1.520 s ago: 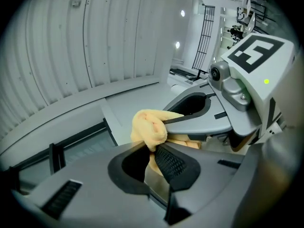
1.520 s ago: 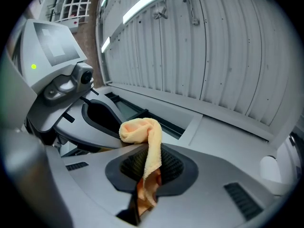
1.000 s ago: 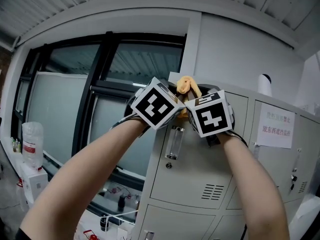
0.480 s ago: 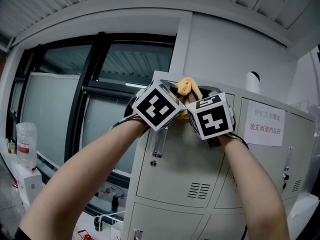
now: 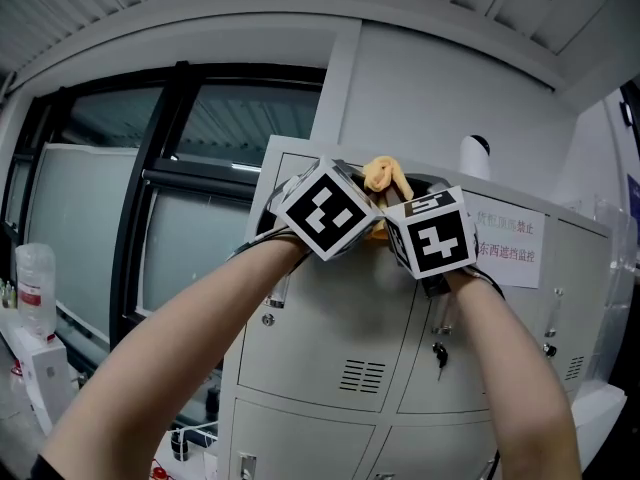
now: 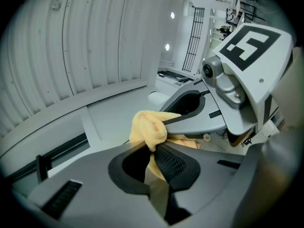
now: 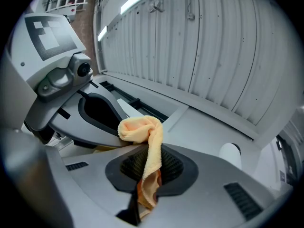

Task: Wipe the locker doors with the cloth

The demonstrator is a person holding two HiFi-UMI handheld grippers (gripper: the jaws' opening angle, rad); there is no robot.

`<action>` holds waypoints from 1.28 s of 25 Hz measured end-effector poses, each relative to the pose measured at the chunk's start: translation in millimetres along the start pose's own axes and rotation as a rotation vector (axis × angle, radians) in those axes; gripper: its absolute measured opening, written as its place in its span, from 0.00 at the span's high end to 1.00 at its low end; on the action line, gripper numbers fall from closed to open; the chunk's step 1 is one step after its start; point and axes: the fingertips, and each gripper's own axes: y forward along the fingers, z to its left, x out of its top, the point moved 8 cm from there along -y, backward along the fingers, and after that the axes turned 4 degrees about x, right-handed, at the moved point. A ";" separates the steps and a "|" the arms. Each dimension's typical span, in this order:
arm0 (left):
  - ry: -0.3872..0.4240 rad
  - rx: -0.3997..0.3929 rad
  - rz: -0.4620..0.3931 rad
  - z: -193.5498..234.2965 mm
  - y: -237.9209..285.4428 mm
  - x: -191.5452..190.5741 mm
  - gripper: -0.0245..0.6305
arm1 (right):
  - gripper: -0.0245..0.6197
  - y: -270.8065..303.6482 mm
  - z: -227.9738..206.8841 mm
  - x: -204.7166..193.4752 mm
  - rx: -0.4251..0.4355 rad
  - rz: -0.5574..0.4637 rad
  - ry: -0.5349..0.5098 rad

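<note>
Lockers have slid left in the head view since a second ago and the paper notice now sits close to the right gripper; both grippers stay raised at the same top edge.

Grey metal locker bank (image 5: 340, 348) fills 4 to 8 o'clock of the head view, with vented doors and keys in the locks. White paper notice with red print (image 5: 508, 253) is at 3 o'clock.

Left gripper (image 5: 352, 186) (image 6: 154, 148) and right gripper (image 5: 402, 200) (image 7: 147, 161) are side by side, nearly touching, at the locker's top edge near frame centre. Left jaws are pressed together on a bunched corner of the small orange-yellow terry cloth (image 5: 384, 176) (image 6: 148, 127). Right jaws pinch a strip of it that hangs down between them (image 7: 142, 129).

Cloth is wadded up between the two grippers, above the doors, not flat on any panel. Progress looks early or between strokes: no door is being rubbed, and all visible doors appear left to do. Cannot tell if any is already wiped.
</note>
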 end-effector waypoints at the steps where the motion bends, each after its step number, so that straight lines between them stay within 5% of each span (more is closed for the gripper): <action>1: -0.004 -0.007 0.000 -3.8 3.1 3.7 0.89 | 0.86 -3.0 -5.0 -2.9 -0.004 0.006 0.000; 16: -0.032 -0.077 -0.036 -49.8 39.8 34.1 0.89 | 0.86 -33.3 -52.6 -36.9 -0.060 0.083 -0.007; 32: -0.043 -0.051 -0.100 -50.1 26.0 35.2 0.89 | 0.86 -41.4 -42.1 -29.3 -0.082 0.027 0.041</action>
